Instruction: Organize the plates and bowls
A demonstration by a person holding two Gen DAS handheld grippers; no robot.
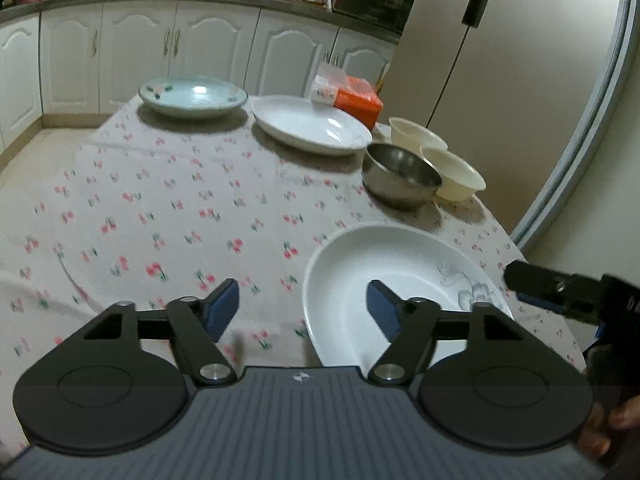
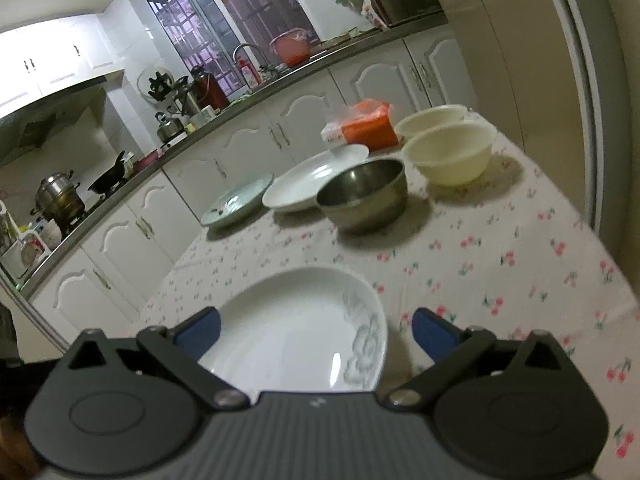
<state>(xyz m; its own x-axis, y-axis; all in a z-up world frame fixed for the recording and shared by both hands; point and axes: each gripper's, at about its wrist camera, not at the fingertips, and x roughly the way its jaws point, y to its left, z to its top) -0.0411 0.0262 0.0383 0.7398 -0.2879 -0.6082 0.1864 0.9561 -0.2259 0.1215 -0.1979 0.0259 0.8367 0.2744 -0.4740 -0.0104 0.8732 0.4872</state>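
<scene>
- While both tools are hovering with their fingers spread apart and gripping nothing, the left tool [image 1: 303, 312] and right tool [image 2: 316, 332] are flanking the nearest white round plate with a grey flower print [image 1: 404, 280], probably the first piece to be stacked.
- Lying flat on the cherry-print cloth bench [image 1: 160, 208], it is sitting well apart from the pale green floral plate [image 1: 193, 96] and plain white plate [image 1: 312, 124].
- Standing clustered at the far right, the steel bowl [image 2: 362, 194] and two cream bowls [image 2: 448, 152] are likely awaiting nesting.
</scene>
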